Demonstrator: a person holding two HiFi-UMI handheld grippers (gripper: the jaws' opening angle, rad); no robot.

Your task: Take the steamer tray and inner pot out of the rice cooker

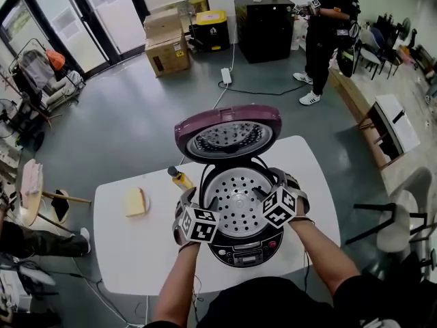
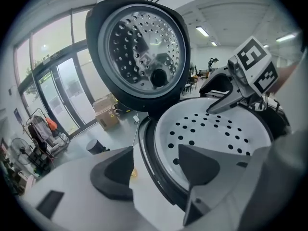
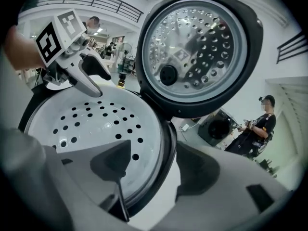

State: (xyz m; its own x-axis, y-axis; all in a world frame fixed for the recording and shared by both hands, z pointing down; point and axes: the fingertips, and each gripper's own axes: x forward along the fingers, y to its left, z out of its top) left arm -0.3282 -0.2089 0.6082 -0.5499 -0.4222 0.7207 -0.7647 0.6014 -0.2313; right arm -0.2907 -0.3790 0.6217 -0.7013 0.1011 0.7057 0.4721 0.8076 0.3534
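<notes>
Steamer tray point(image 1: 235, 195), one, in one cooker point(image 1: 244, 253); left tool point(image 2: 157, 163), right tool point(image 3: 155, 163) astride rim

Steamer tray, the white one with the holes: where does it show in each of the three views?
Head view: steamer tray sits at the centre, just below the middle.
Left gripper view: right of centre.
Right gripper view: lower left.
Shared landmark: the open lid, standing up behind the tray.

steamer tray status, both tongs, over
Open, no grip: left tongs and right tongs each straddle the steamer tray rim. Tray seated in rice cooker, lid up. Nothing in the way.
</notes>
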